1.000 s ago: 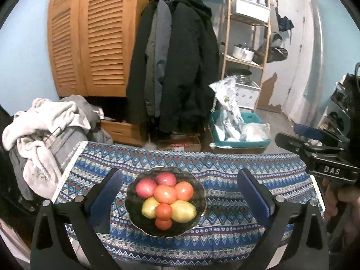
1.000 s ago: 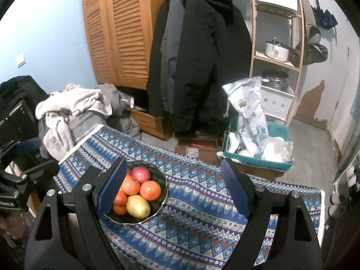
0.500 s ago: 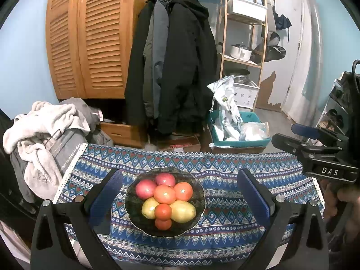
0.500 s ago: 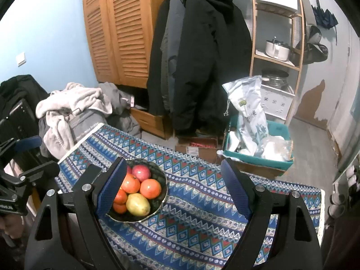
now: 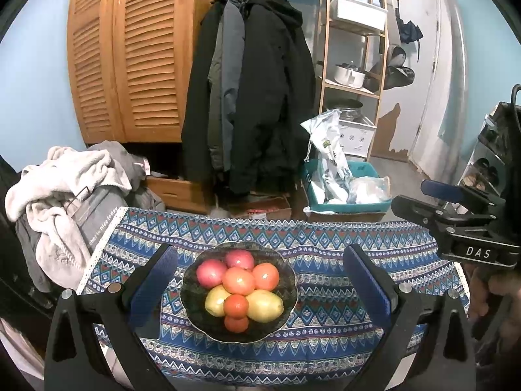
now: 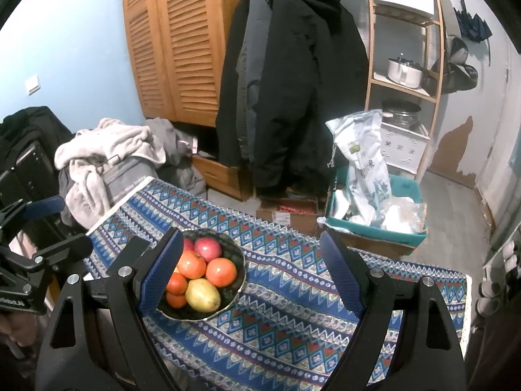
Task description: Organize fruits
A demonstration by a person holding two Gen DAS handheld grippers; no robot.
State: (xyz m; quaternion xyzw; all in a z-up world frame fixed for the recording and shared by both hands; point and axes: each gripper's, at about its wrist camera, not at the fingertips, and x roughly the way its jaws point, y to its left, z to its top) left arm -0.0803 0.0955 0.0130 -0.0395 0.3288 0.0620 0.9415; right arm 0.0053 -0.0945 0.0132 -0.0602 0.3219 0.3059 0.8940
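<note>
Left gripper (image 5: 260, 280): jaws spread wide, nothing held, blue pads either side of the bowl (image 5: 192, 306) in its own view, above the near table edge. Right gripper (image 6: 250, 267): jaws equally wide apart, empty, set to the right of the bowl; its left pad overlaps the bowl's near-left rim in that view, contact cannot be judged.

Bowl: dark, scalloped rim, on the patterned blue cloth covering the table (image 5: 342, 332), left of centre. Contents piled: two yellow fruits (image 5: 264, 306), several orange-red fruits (image 5: 240, 281), two pink-red fruits (image 5: 211, 270) at the back.

Beyond table: heap of pale laundry (image 5: 62, 192) at left, teal bin (image 5: 345, 207) on floor, dark coats (image 5: 257, 97) hanging, louvred wooden wardrobe (image 5: 130, 58).
</note>
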